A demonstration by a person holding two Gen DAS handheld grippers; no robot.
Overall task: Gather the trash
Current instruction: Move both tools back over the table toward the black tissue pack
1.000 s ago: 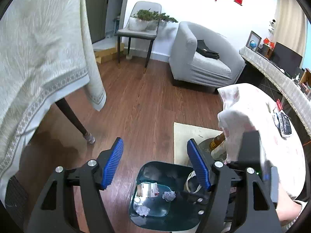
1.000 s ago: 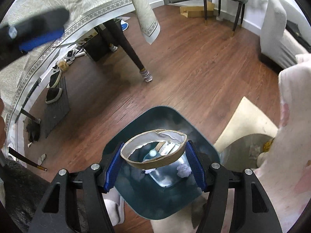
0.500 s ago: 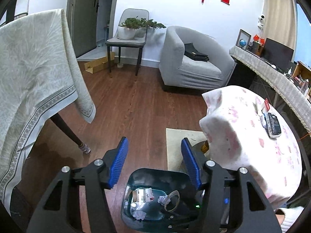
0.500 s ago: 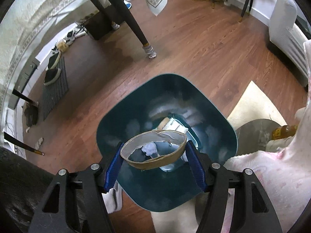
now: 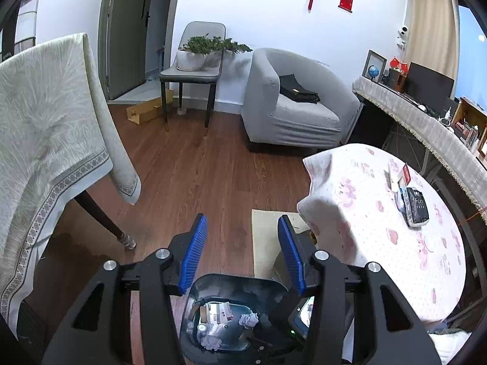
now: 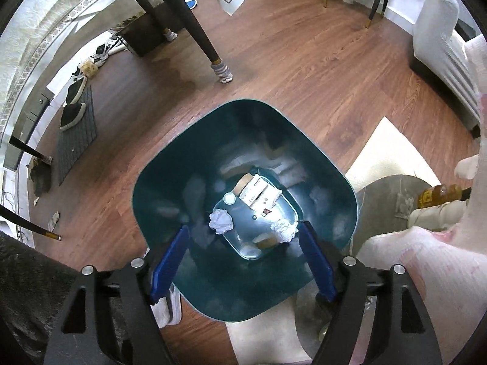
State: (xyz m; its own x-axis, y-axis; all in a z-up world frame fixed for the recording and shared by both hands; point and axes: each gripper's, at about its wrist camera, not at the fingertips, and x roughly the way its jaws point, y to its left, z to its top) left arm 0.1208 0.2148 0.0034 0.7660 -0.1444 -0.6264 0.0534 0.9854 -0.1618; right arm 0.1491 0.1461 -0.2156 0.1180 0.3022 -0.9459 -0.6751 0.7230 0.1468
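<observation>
Right gripper [image 6: 243,261] opening, empty, above glossy teal rounded-square bin [image 6: 158,182] of crumpled paper balls [image 6: 221,220].

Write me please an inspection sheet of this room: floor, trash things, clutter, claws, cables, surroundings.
Surface: brown wood floor; cream mat beside the bin.
Job's things: teal bin holds two paper balls, a carton, a brown ring.
Clutter: shoes on a dark mat; black packet on the pink table.
Claws: left claw closing, nothing between; right claw opening above the bin, empty.
Cables: nothing seen.
Surroundings: grey armchair, plant on a chair, cloth-covered table.
</observation>
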